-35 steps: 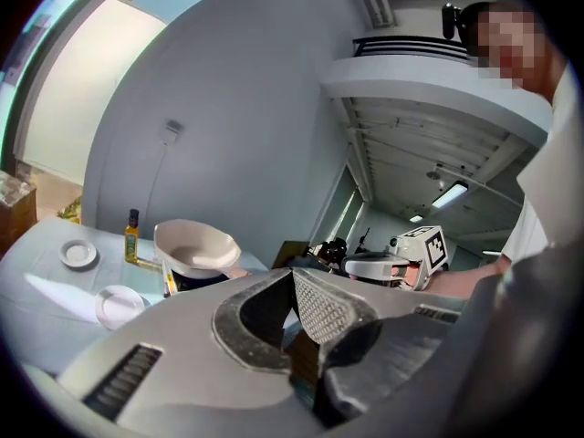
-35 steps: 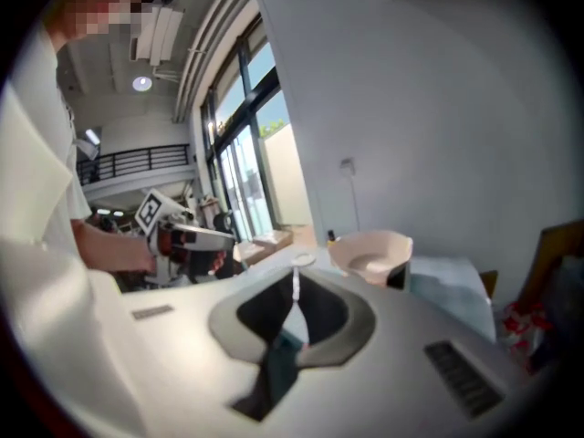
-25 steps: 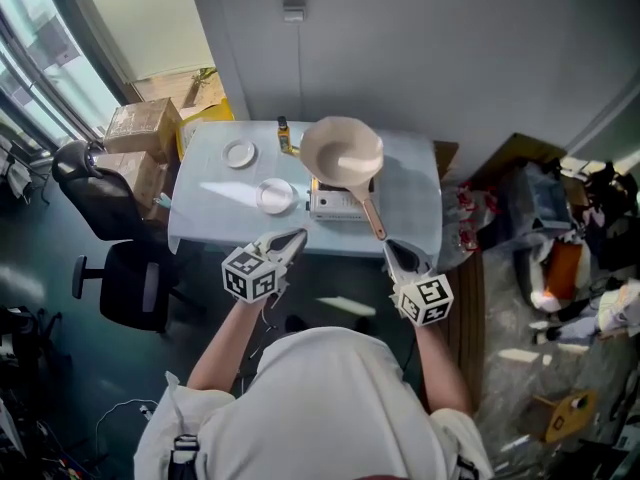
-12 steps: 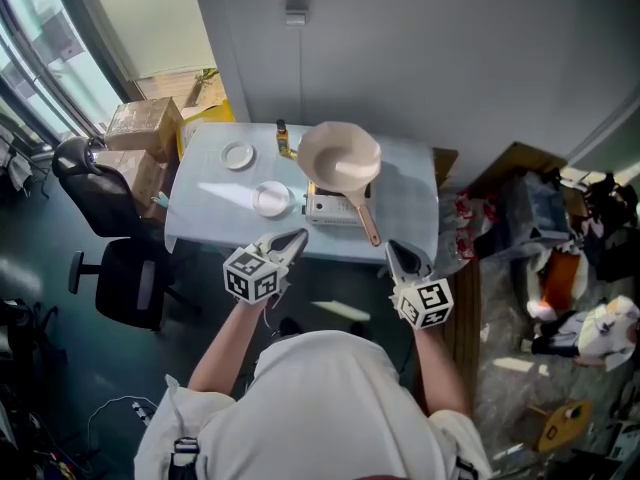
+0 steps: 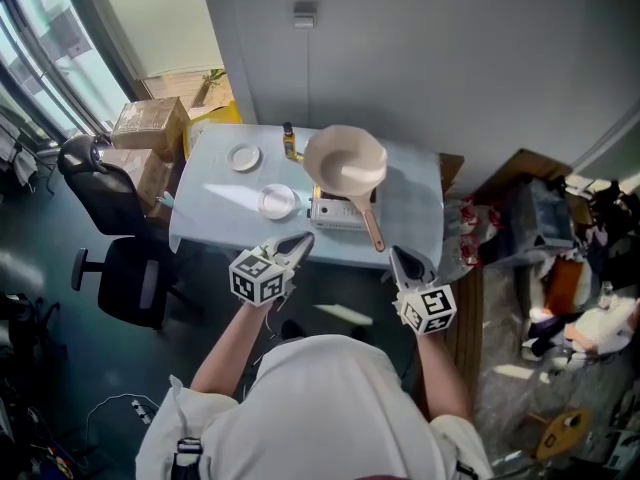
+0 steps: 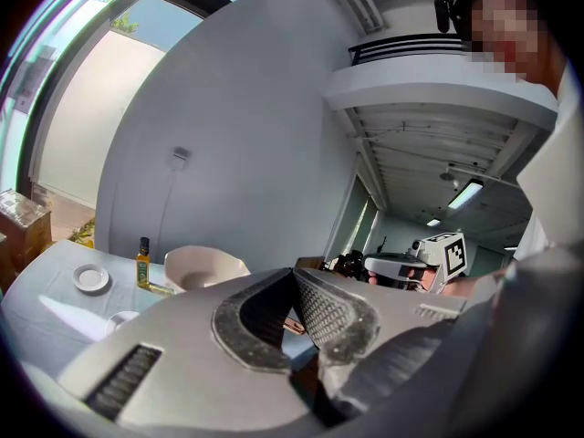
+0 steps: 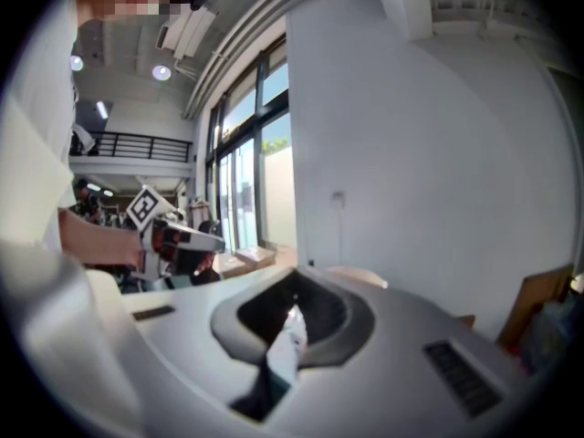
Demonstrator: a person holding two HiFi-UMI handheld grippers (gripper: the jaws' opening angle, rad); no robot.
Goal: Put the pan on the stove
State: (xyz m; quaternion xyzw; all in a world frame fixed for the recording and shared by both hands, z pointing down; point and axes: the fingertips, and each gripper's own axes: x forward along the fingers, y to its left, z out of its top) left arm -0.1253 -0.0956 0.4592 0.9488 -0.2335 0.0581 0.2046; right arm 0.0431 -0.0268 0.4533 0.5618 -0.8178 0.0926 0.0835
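A beige pan (image 5: pixel 345 161) with a wooden handle (image 5: pixel 371 225) rests on the small white stove (image 5: pixel 337 211) at the middle of the light blue table (image 5: pixel 215 198). The left gripper view shows the pan (image 6: pixel 203 265) beyond the jaws. My left gripper (image 5: pixel 302 241) is shut and empty, held in front of the table's near edge. On the other side my right gripper (image 5: pixel 396 255) is also shut and empty, level with the left, just below the handle's end. Both sit apart from the pan.
A small plate (image 5: pixel 243 156), a white bowl (image 5: pixel 277 201) and an oil bottle (image 5: pixel 288 140) stand on the table's left half. A black office chair (image 5: pixel 115 233) and cardboard boxes (image 5: pixel 150 126) are on the left. Clutter and a brown box (image 5: pixel 520 183) lie on the right.
The view has shifted slightly. Both grippers stay shut and in nearly the same place before the table; the pan stays on the stove.
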